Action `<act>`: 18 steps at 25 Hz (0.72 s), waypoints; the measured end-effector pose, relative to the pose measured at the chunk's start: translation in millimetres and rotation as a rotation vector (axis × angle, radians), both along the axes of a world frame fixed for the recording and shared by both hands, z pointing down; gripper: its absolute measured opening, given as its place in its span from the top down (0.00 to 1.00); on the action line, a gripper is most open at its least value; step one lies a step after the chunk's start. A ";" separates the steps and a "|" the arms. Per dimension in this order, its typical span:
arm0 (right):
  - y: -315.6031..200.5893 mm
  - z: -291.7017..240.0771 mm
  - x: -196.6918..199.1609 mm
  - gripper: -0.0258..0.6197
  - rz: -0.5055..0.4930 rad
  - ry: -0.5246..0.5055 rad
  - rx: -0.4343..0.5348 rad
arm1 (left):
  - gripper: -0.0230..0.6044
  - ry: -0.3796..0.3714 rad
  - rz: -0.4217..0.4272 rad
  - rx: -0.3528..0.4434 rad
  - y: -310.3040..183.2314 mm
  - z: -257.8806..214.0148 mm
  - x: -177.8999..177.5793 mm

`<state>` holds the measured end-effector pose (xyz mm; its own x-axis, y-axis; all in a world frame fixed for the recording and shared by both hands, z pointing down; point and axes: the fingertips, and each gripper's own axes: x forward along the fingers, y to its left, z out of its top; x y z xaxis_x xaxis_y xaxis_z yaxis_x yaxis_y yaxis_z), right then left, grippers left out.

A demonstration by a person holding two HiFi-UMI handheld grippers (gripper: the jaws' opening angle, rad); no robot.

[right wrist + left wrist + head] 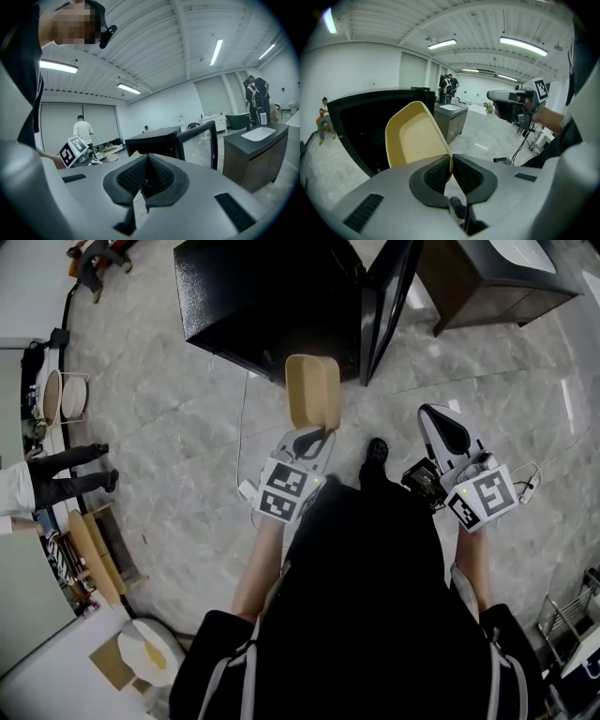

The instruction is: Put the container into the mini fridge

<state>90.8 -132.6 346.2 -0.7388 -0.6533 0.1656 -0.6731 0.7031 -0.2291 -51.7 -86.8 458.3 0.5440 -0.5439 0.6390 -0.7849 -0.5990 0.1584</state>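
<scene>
Between ribbed pads (437, 172), rounded beige container (414, 137)

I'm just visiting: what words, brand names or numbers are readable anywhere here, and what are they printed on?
No words, brands or numbers can be read in any view.
The left tool and the right tool carry only black-and-white square patterns, not letters.
The black fridge and the tan container show no label.
</scene>
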 end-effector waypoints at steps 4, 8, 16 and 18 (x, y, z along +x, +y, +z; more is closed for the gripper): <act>-10.2 10.0 -3.6 0.93 -0.061 -0.016 -0.028 | 0.89 -0.053 -0.024 -0.019 -14.7 18.8 4.0; -14.2 17.0 -9.6 0.93 -0.100 -0.008 -0.049 | 0.89 -0.097 -0.026 -0.036 -23.8 27.8 5.6; -30.4 24.6 -24.3 0.93 -0.073 0.011 -0.080 | 0.89 -0.220 0.024 -0.052 -49.2 49.9 -22.1; -36.5 20.5 -33.4 0.93 -0.058 0.019 -0.080 | 0.89 -0.240 0.054 -0.053 -60.4 53.7 -30.7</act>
<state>57.4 -169.1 366.7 -0.7711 -0.5938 0.2299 -0.6367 0.7207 -0.2742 -82.3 -147.3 512.0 0.4001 -0.4803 0.7805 -0.7712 -0.6366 0.0036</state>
